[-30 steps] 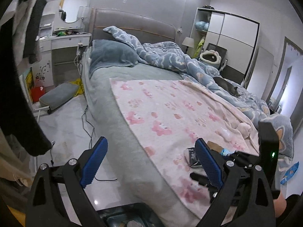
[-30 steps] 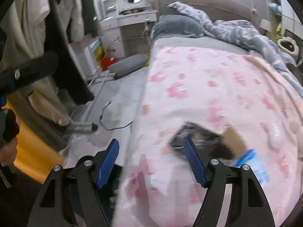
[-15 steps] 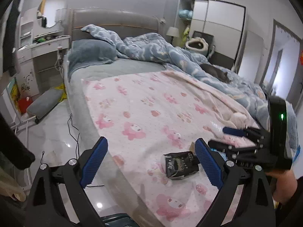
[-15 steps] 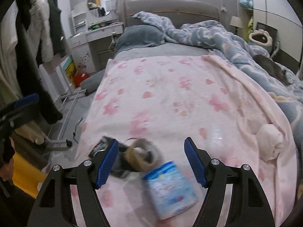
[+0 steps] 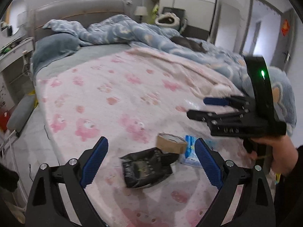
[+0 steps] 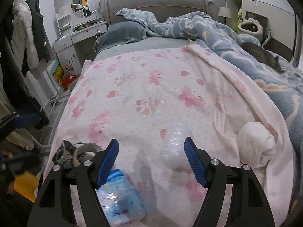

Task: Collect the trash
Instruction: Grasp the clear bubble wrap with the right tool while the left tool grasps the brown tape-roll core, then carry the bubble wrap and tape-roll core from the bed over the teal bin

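Trash lies on the pink blanket (image 5: 117, 87) near the bed's foot. My left gripper (image 5: 150, 147) is open over a crumpled black bag (image 5: 145, 168), with a brown tape roll (image 5: 171, 141) and a blue-white packet (image 5: 189, 149) just beyond it. My right gripper (image 6: 150, 145) is open, and a clear plastic bottle (image 6: 174, 141) lies flat on the blanket between and beyond its fingertips, untouched. The packet (image 6: 119, 194) sits under its left finger. The black bag (image 6: 64, 153) and tape roll (image 6: 85, 149) are at its far left. A hand (image 5: 274, 151) holds the right gripper (image 5: 204, 106).
A white rolled cloth (image 6: 255, 141) lies right of the bottle. A grey cat (image 6: 263, 54) rests on the rumpled blue duvet (image 6: 198, 26). A dressing table (image 6: 83, 32), hanging clothes (image 6: 28, 34) and bare floor (image 5: 34, 132) are left of the bed.
Both views have swung right, from the floor and bed edge onto the blanket. The black bag now lies between the left fingers; the right gripper has passed the bag and packet to the bottle.
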